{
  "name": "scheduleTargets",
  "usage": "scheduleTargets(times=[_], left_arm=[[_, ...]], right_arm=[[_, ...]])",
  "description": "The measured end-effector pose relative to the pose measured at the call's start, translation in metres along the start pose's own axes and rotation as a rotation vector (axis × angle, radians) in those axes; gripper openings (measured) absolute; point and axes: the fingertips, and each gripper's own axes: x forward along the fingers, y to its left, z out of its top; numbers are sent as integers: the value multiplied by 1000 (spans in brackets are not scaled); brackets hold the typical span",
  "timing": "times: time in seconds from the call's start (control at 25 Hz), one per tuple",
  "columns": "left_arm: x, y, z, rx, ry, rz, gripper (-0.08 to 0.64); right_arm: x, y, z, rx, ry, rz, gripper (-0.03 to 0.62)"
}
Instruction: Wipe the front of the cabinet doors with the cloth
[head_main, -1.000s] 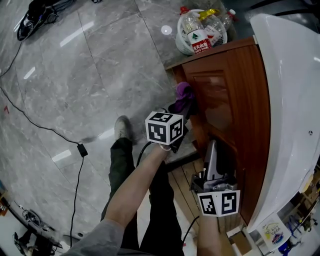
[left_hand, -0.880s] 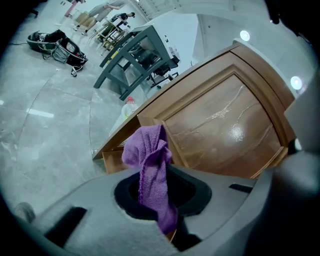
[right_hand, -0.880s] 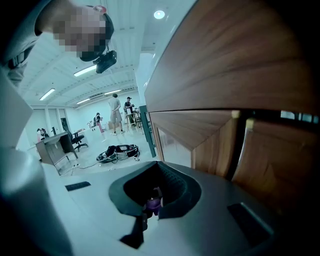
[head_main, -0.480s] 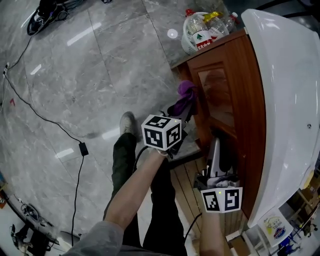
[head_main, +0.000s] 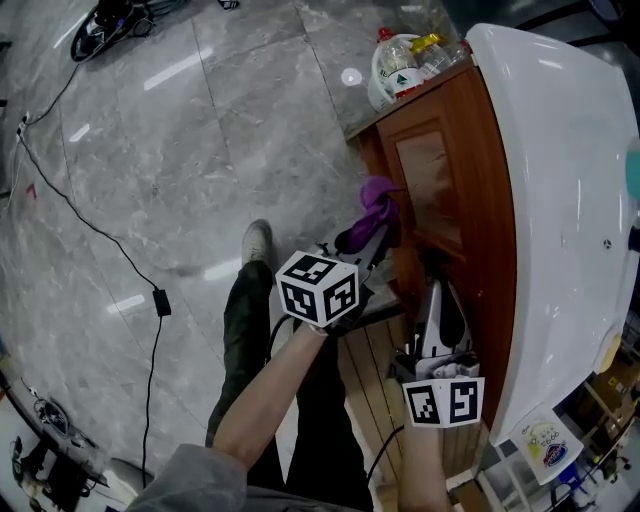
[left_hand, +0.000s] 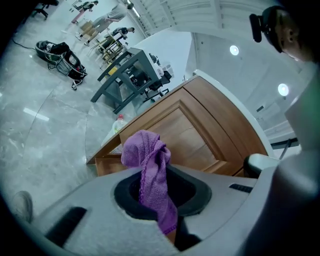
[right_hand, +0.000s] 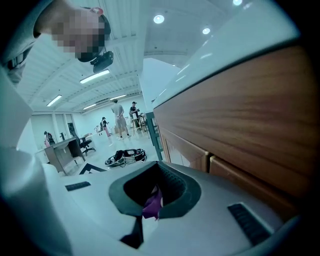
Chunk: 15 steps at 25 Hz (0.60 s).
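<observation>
While left hand-held gripper (head_main: 372, 236) clamps cloth (left_hand: 148, 156), right hand-held gripper (right_hand: 148, 212) pinches purple scrap (right_hand: 154, 200); bottle label (head_main: 402, 73) illegible.

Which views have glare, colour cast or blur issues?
Head view: fisheye bending, glare streaks on floor. Left gripper view: dark vignette, cloth sharp. Right gripper view: teal cast, near cabinet front soft, purple scrap between the jaws in focus.

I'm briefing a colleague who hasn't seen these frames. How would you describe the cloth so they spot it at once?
Find the reddish-brown wooden cabinet under the white top. Beside its panelled door, the left gripper is shut on the cloth, which bunches up beyond the jaws. Its purple colour and soft folds set it apart from the clear bottles past the cabinet's far end.
</observation>
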Motion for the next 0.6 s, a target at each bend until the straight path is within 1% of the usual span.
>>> scheduleTargets(times=[0.16, 0.44, 0.6], left_arm=[[-7, -32, 4, -12, -23, -66, 40], [-12, -84, 20, -28, -68, -187, 40], [-8, -105, 20, -17, -64, -241, 40]], right_arm=[[-10, -1, 4, 6, -13, -5, 9], [-24, -7, 0, 26, -7, -21, 9], [-30, -9, 3, 38, -23, -23, 9]])
